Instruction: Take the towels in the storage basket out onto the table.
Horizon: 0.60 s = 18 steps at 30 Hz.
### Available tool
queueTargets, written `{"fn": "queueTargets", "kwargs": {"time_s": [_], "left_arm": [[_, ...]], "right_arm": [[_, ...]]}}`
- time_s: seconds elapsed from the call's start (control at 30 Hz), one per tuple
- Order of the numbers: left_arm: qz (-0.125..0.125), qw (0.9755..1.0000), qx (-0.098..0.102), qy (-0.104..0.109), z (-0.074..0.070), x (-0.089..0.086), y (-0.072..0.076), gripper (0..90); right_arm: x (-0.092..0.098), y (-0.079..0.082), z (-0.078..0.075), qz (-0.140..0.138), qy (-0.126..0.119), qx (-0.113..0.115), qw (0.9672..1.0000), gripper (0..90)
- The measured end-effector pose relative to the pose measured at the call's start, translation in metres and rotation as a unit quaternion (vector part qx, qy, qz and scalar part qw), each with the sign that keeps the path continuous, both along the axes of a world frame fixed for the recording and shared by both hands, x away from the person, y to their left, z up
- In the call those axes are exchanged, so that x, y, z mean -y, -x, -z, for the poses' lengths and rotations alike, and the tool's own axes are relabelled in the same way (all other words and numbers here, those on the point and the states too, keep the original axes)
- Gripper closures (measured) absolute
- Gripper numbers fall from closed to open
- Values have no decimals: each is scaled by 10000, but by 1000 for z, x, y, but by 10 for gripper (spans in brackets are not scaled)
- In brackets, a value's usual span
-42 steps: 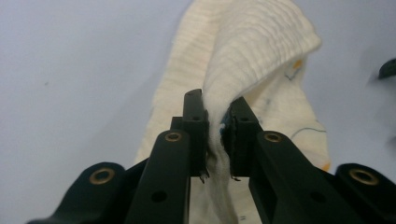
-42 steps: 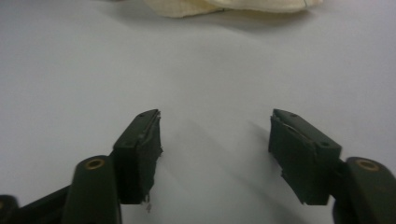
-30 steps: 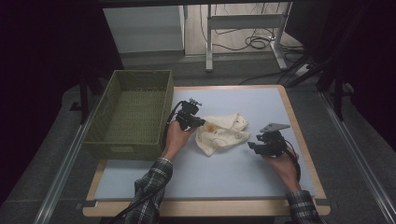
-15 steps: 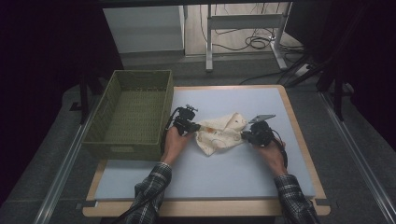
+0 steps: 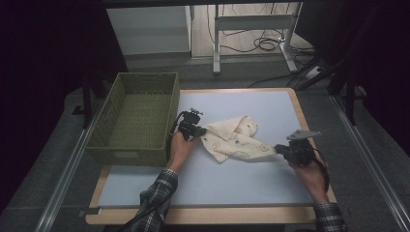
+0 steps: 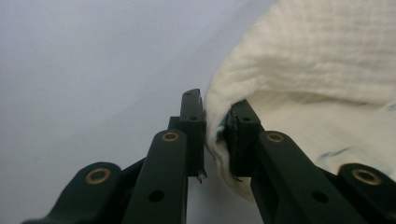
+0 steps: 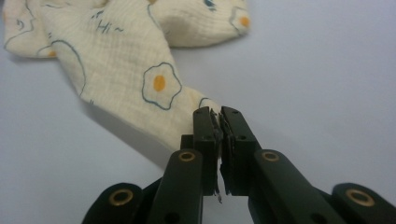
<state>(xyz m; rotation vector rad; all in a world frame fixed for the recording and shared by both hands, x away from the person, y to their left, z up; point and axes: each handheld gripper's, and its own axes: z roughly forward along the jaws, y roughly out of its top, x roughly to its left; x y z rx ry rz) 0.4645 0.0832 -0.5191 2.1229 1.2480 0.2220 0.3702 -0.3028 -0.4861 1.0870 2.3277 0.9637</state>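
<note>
Two grippers pinch cloth (image 5: 237, 140) right of basket (image 5: 135, 116) | left gripper (image 5: 197, 129), right gripper (image 5: 279, 151) clamp opposite corners | soft, light, limp; hold at corners

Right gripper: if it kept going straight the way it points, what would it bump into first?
The right gripper is already shut on a corner of the egg-print cloth, so it would push straight into that cloth. Beyond it, probably, the left gripper holding the other end.

cloth (image 5: 234, 139): soft cream crinkled woven muslin, matt, printed
worktop (image 5: 251, 181): smooth matt pale blue, wooden edge
basket (image 5: 135, 113): green woven wicker, rough
fingers (image 7: 205, 135): black matt plastic, brass-coloured rivets
</note>
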Motion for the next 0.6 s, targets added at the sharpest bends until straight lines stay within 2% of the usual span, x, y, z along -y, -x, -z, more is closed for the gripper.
{"fn": "queueTargets", "kwargs": {"time_s": [0.07, 0.13, 0.17, 0.27, 0.4, 0.6], "left_arm": [[-34, 10000, -60, -32, 4, 2, -1, 764], [-37, 9999, -43, 90, 5, 3, 0, 659], [-21, 10000, -41, 72, 4, 5, 1, 599], [77, 9999, 132, -38, -3, 10, 11, 472], [303, 9991, 298, -5, -14, 12, 33, 430], [655, 9973, 327, 104, -18, 9, 71, 436]], "right_arm": [[16, 4, -1, 184, -66, 7, 9998, 851], [24, 4, 1, 296, -54, -71, 9995, 839], [27, 4, 3, 314, -61, -113, 9994, 829], [32, 5, 5, 335, -191, -129, 9992, 717], [36, 7, 3, 336, -214, -88, 9992, 674], [41, 13, 5, 326, -299, -119, 9989, 643]]}}
